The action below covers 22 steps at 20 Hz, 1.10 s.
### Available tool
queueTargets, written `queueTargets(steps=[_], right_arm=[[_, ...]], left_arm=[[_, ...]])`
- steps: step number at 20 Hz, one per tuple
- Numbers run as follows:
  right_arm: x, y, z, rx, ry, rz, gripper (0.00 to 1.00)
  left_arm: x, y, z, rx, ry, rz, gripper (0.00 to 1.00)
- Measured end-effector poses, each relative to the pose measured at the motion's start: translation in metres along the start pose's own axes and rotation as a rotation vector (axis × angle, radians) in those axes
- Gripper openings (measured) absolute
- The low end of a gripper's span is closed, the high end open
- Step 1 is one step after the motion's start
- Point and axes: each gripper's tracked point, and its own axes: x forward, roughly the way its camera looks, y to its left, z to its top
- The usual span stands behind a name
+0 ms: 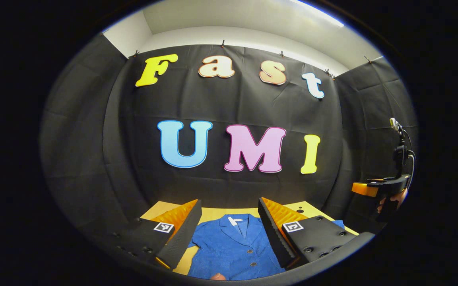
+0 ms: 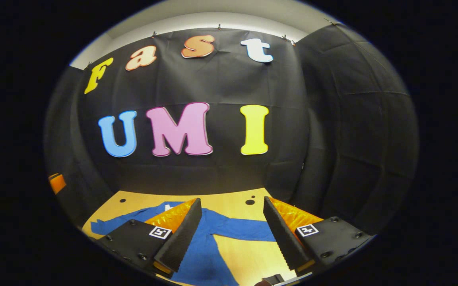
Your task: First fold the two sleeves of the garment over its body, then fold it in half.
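Note:
A blue buttoned shirt (image 1: 233,246) lies flat on the wooden table (image 1: 213,212), collar toward the far wall. My left gripper (image 1: 229,222) hovers open above its collar and chest, nothing between the fingers. In the right gripper view the same shirt (image 2: 201,254) spreads with both sleeves out: one sleeve (image 2: 241,229) reaches right, the other (image 2: 109,226) reaches left. My right gripper (image 2: 232,226) is open above the right sleeve, holding nothing. The right gripper (image 1: 376,188) with a hand on it also shows at the far right of the left gripper view.
Black cloth walls close the table on three sides. The yellow-wood tabletop (image 2: 229,198) has small dark holes (image 2: 249,202) near its far edge. Bare table lies right of the shirt body (image 2: 253,258). A sliver of the left gripper (image 2: 57,182) shows at the left edge.

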Motion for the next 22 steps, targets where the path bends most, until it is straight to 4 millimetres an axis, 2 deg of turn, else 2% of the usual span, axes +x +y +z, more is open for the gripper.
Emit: queueTargets(steps=[3, 5, 8, 11, 14, 16, 17, 18, 20, 22], right_arm=[[0.028, -0.037, -0.018, -0.042, 0.011, -0.054, 0.98], [0.048, -0.057, -0.046, -0.078, 0.051, -0.06, 0.98], [0.08, -0.093, -0.109, -0.041, 0.192, -0.081, 0.98], [0.11, -0.131, -0.169, 0.026, 0.329, -0.152, 0.99], [0.136, -0.165, -0.225, 0.038, 0.445, -0.197, 0.99], [0.15, -0.18, -0.259, 0.055, 0.54, -0.22, 0.99], [0.153, -0.185, -0.274, 0.07, 0.59, -0.231, 0.92], [0.159, -0.188, -0.283, 0.089, 0.622, -0.234, 1.0], [0.168, -0.194, -0.301, 0.111, 0.658, -0.237, 1.0], [0.169, -0.199, -0.315, 0.101, 0.708, -0.256, 1.0]], left_arm=[[0.005, -0.003, 0.0, 0.003, 0.008, 0.011, 0.84], [0.012, -0.007, -0.006, 0.004, 0.02, 0.017, 0.82], [0.029, -0.019, -0.013, -0.013, 0.048, 0.0, 0.82], [0.052, -0.027, -0.013, 0.042, 0.077, 0.015, 0.82], [0.077, -0.048, -0.022, 0.064, 0.113, 0.004, 0.82], [0.091, -0.065, -0.027, 0.056, 0.128, -0.012, 0.82], [0.098, -0.073, -0.028, 0.049, 0.134, -0.017, 0.82], [0.104, -0.08, -0.03, 0.036, 0.14, -0.027, 0.82], [0.113, -0.092, -0.033, 0.006, 0.155, -0.048, 0.82], [0.12, -0.091, -0.037, 0.005, 0.165, -0.039, 0.82]])
